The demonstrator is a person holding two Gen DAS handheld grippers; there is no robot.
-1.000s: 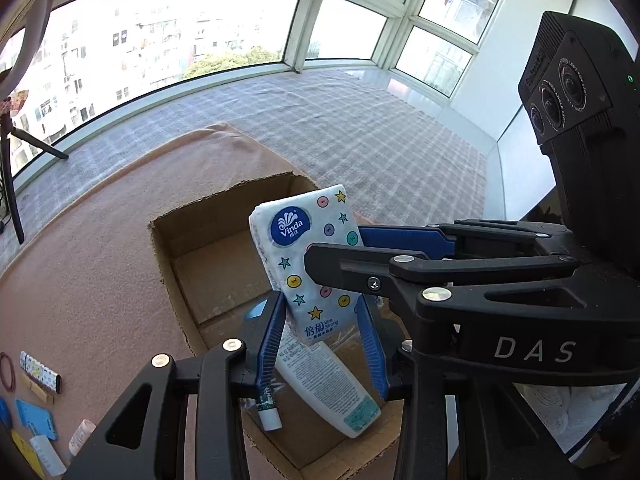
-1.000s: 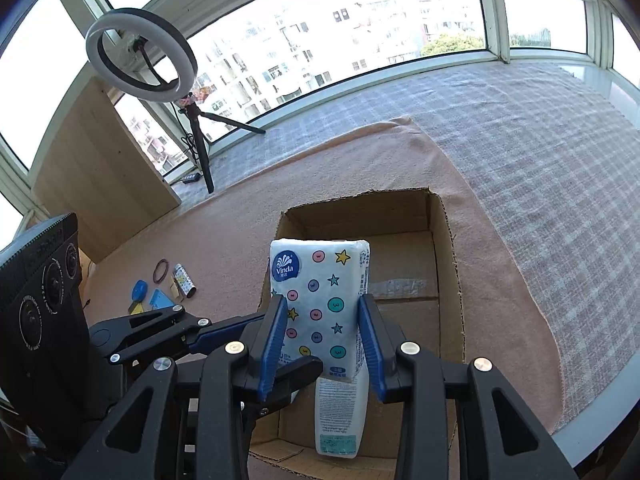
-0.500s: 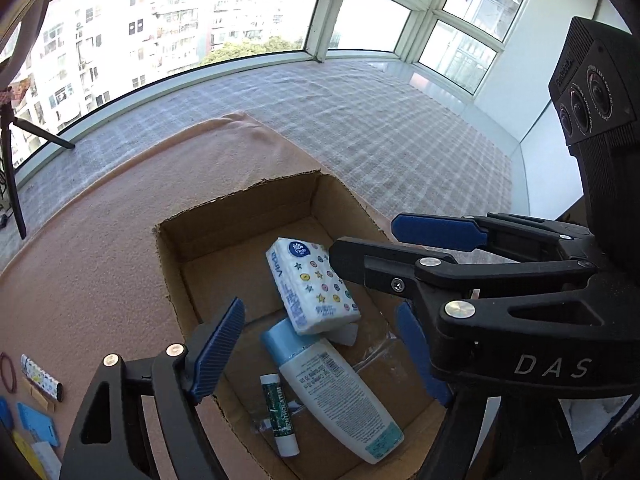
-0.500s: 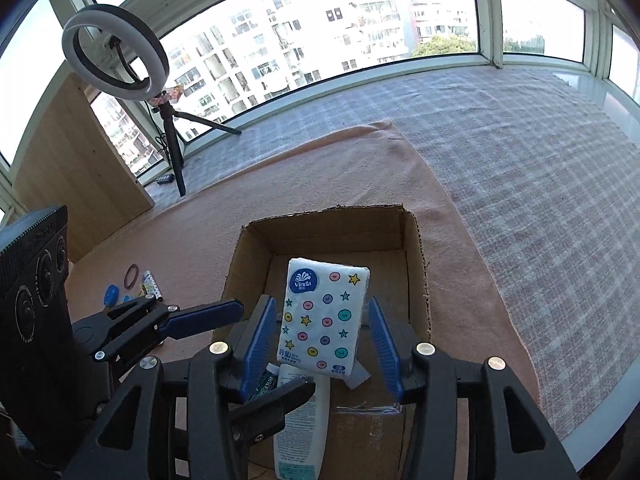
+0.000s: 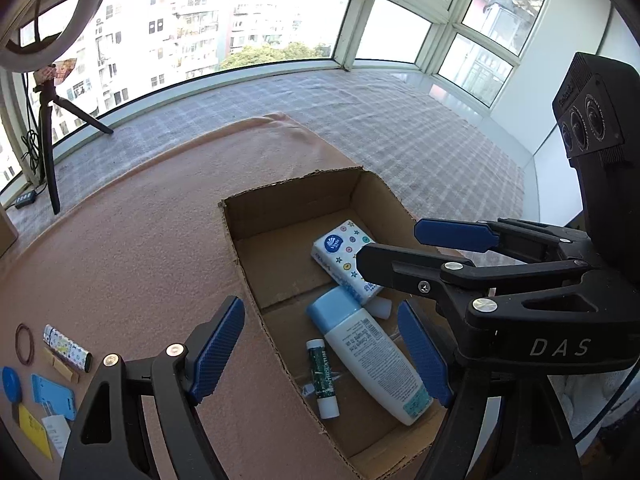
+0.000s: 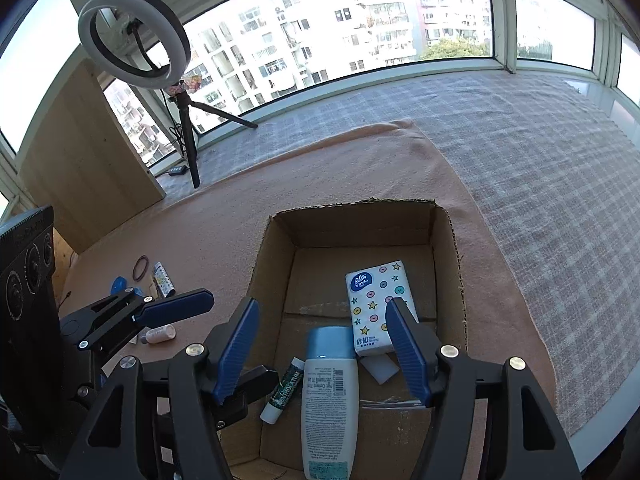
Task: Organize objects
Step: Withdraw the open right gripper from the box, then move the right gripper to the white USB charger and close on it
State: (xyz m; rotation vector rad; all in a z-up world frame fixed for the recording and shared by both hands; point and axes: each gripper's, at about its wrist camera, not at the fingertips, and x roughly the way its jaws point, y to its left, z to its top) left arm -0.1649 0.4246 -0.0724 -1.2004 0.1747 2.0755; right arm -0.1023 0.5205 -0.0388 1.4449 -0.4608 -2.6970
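An open cardboard box [image 5: 240,248] [image 6: 276,248] sits on the pink cloth. Inside lie a Vinda tissue pack [image 5: 344,256] [image 6: 376,304], a white bottle with a blue cap [image 5: 368,356] [image 6: 330,396], a green lip-balm stick [image 5: 322,376] [image 6: 282,390] and a small white block [image 6: 382,370]. My left gripper [image 5: 320,356] is open and empty above the box's near end. My right gripper [image 6: 322,350] is open and empty above the bottle. Each gripper shows in the other's view.
Small items lie on the cloth left of the box: a patterned tube [image 5: 66,348], a hair tie [image 5: 24,344], blue pieces [image 5: 52,396], a yellow card [image 5: 34,432], a small pink bottle [image 6: 160,334]. A ring light on a tripod [image 6: 134,56] stands behind.
The tissue pack was held upright between the gripper fingers; both grippers opened, it dropped flat into the box, and both grippers pulled up and back.
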